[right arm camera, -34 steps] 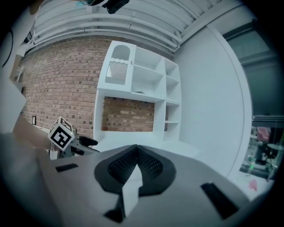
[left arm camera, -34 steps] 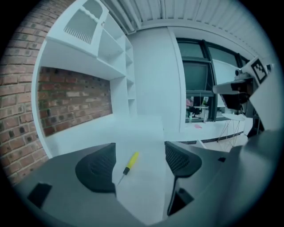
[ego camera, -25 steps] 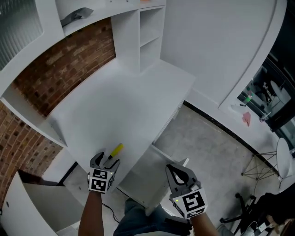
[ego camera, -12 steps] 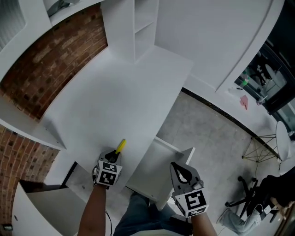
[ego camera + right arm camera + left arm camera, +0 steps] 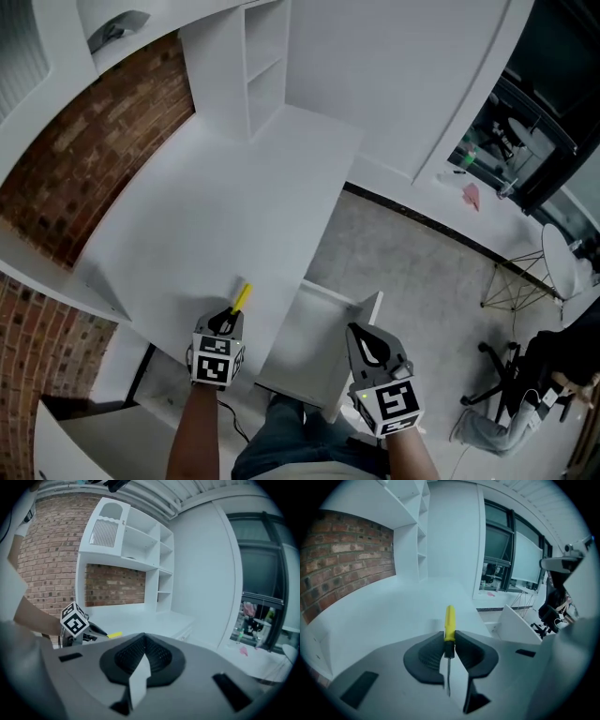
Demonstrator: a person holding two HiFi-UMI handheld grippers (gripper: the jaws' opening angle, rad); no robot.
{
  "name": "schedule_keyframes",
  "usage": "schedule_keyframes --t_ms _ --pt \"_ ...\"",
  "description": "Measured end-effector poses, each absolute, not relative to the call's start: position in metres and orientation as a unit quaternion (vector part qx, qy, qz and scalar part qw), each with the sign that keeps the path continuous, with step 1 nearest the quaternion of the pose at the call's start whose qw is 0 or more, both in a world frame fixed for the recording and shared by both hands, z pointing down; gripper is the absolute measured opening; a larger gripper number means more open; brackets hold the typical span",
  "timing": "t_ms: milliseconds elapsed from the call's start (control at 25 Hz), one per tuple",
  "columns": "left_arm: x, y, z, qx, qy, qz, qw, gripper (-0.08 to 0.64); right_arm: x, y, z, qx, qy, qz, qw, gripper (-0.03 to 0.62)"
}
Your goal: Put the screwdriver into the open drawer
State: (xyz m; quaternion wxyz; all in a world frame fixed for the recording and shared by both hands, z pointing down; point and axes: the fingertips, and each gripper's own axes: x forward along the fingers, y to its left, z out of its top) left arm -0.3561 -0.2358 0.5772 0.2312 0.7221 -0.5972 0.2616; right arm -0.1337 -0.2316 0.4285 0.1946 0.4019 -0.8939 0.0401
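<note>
The screwdriver (image 5: 242, 297) has a yellow handle (image 5: 449, 620) and a thin metal shaft. It is near the front edge of the white desk (image 5: 216, 206). My left gripper (image 5: 228, 321) has just been closing, and its jaws now pinch the screwdriver at its black collar (image 5: 449, 644). The handle points away over the desk. The open white drawer (image 5: 370, 309) juts out of the desk's right front, to the right of the left gripper. My right gripper (image 5: 360, 334) hangs over the drawer's near end with its jaws together and nothing held (image 5: 143, 639). The right gripper view shows the left gripper (image 5: 101, 632) and the yellow handle (image 5: 114, 634).
A white shelf unit (image 5: 262, 66) stands at the desk's far end, against a brick wall (image 5: 84, 159). Grey floor (image 5: 422, 272) lies to the right, with a wire-legged chair (image 5: 562, 272) and dark windows (image 5: 525, 141) beyond it. The person's legs (image 5: 291, 450) are below the drawer.
The left jaws stood open around the screwdriver a second ago and are now shut on it. The right gripper has kept its place over the drawer. The head view has shifted.
</note>
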Motion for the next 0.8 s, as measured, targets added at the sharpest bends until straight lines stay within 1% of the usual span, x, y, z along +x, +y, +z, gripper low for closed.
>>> schedule_keyframes --t_ms 160,280,480,800 --pt "-0.343 -0.239 0.559 0.734 -0.598 0.239 0.216 0.081 -0.117 -0.225 0.427 0.435 -0.881 0.052 0.18 0.011" --pt "-0.329 -0.243 0.552 0.742 -0.594 0.225 0.216 0.081 -0.104 -0.223 0.427 0.447 -0.873 0.053 0.187 0.011" --pt "-0.295 -0.249 0.547 0.758 -0.575 0.224 0.211 0.083 -0.083 -0.223 0.429 0.462 -0.867 0.057 0.176 0.011" --pt "-0.234 -0.251 0.538 0.772 -0.561 0.215 0.205 0.081 -0.037 -0.22 0.432 0.464 -0.865 0.069 0.178 0.011"
